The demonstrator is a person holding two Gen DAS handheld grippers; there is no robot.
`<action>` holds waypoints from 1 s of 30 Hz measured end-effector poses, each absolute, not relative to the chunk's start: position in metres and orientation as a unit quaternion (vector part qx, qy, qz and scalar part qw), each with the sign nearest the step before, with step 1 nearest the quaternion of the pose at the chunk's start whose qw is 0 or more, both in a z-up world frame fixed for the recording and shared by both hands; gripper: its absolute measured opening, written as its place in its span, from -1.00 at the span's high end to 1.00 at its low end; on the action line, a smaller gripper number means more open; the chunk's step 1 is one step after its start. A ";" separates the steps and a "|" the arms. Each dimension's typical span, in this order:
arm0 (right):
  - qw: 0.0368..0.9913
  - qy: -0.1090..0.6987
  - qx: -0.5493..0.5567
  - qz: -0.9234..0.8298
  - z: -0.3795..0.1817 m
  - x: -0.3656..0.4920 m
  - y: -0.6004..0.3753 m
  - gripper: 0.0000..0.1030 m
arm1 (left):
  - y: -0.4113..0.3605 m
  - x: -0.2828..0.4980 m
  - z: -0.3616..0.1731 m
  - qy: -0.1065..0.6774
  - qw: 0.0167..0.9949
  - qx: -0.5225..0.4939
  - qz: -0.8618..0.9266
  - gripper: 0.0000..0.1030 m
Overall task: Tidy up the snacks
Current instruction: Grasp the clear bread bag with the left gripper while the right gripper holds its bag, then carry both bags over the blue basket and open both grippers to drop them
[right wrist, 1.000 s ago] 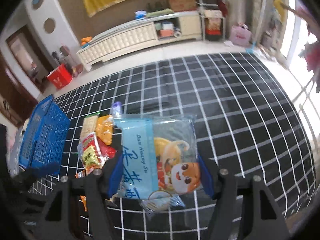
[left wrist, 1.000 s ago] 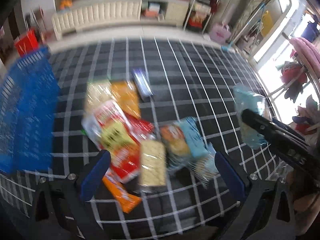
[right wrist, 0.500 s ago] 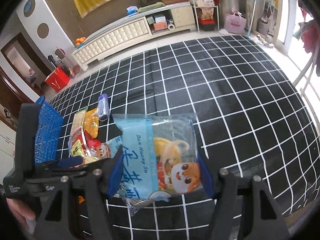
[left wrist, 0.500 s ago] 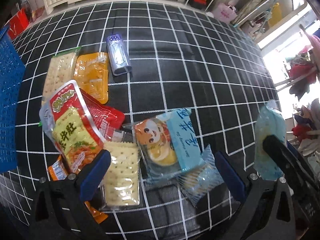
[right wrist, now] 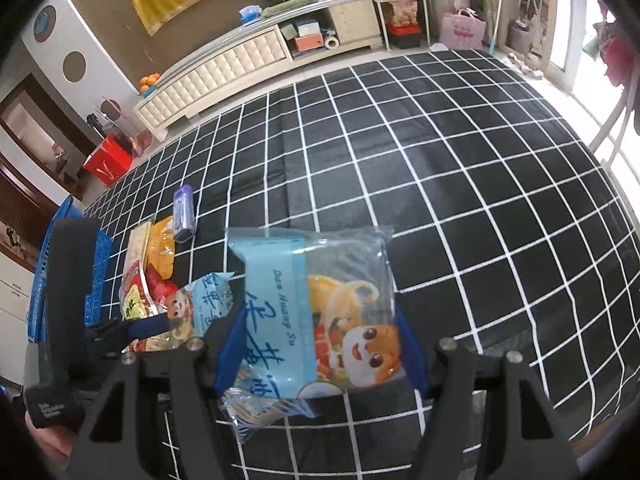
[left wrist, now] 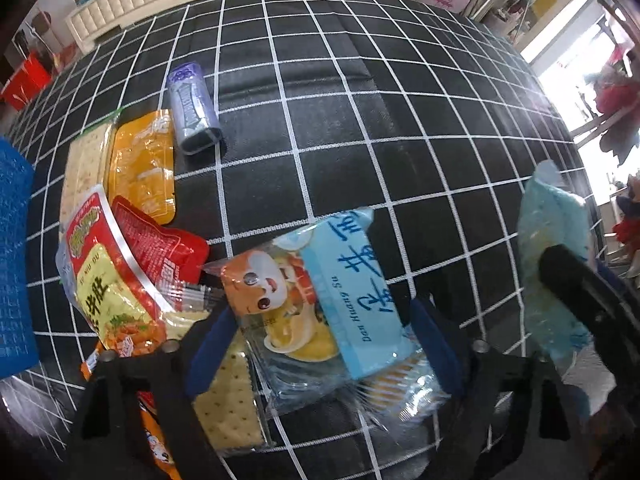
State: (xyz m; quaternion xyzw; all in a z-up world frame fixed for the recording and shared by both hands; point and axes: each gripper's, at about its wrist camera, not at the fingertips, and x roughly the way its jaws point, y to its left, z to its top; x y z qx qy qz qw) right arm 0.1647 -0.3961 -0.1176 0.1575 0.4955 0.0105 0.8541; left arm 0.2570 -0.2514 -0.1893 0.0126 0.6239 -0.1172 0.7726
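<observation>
Snacks crowd the near-left of the checked cloth (right wrist: 460,184): red packs (left wrist: 132,264), crackers (left wrist: 230,404), an orange pouch (left wrist: 142,168) and a purple tube (left wrist: 192,110), touching or overlapping. The blue basket (left wrist: 14,264) walls the left edge. Right and far, the cloth lies bare.

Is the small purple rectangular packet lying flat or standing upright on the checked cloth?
Lying flat. The small purple rectangular packet rests lengthwise on the black-and-white checked cloth, printed face up, apart from the orange pouch.

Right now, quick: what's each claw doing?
Left claw: open, straddling a blue cartoon snack pack lying in the pile, not yet gripped.
Right claw: shut on a matching blue snack pack, held above the checked cloth.
</observation>
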 end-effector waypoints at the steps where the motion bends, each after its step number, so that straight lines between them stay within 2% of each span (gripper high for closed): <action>1: 0.854 0.495 0.158 0.011 -0.118 0.164 -0.397 -0.37 | -0.252 0.257 -0.191 0.625 0.772 0.009 -0.119 -0.44; 4: 0.854 0.496 0.157 0.009 -0.118 0.164 -0.397 -0.37 | -0.260 0.261 -0.195 0.623 0.772 0.008 -0.125 -0.31; 8: 0.855 0.495 0.153 0.010 -0.113 0.163 -0.393 -0.37 | -0.260 0.255 -0.189 0.619 0.774 -0.006 -0.134 -0.26; 17: 0.871 0.472 0.134 0.010 -0.076 0.156 -0.371 -0.37 | -0.227 0.225 -0.115 0.554 0.819 -0.028 -0.148 -0.25; 30: 0.905 0.413 0.063 0.074 -0.002 0.143 -0.269 -0.37 | -0.112 0.177 -0.008 0.472 0.870 -0.042 -0.136 -0.25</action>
